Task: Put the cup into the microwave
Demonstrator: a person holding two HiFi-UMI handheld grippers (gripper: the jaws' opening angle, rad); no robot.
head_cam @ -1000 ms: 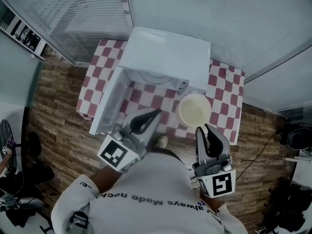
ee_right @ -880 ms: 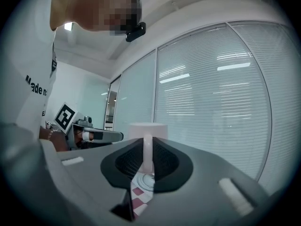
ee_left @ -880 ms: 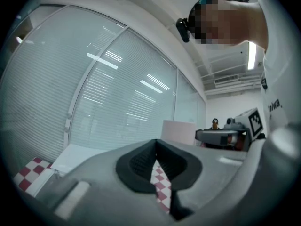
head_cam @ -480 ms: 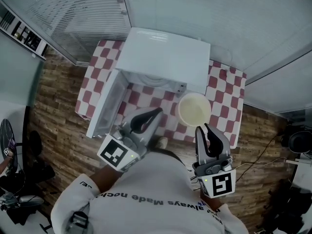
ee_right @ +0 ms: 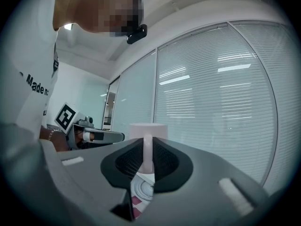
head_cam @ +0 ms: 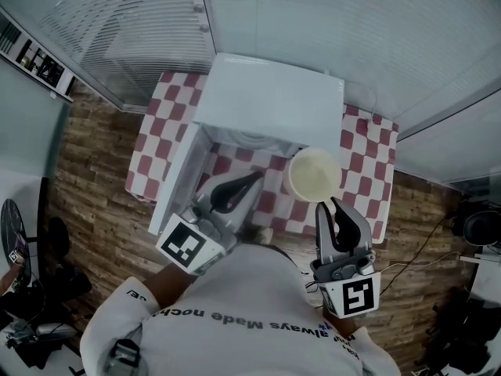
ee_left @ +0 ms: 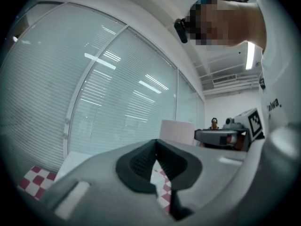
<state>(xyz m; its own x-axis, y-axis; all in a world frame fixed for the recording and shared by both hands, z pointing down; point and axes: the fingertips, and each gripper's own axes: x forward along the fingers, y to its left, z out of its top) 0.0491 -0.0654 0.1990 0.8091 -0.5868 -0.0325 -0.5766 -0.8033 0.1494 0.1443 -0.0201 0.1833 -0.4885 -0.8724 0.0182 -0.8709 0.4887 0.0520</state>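
A cream cup (head_cam: 313, 173) hangs over the checkered table (head_cam: 364, 171), just right of the microwave's opening. My right gripper (head_cam: 326, 204) is shut on the cup's handle. The right gripper view shows that handle (ee_right: 147, 155) pinched upright between the jaws, with the cup body (ee_right: 148, 130) beyond. The white microwave (head_cam: 270, 100) stands at the back of the table, and its door (head_cam: 176, 182) is swung open to the left. In front of the open cavity, my left gripper (head_cam: 252, 178) is shut with nothing in it. The left gripper view also shows the cup (ee_left: 176, 132).
Window blinds (head_cam: 117, 30) run behind the table. Wooden floor (head_cam: 94, 171) surrounds it, and cables (head_cam: 415, 249) lie at the right. The person's white sleeve (head_cam: 235, 312) fills the bottom of the head view.
Almost nothing differs. The cup stays in the right gripper at the same spot by the microwave, and the head view has shifted slightly.
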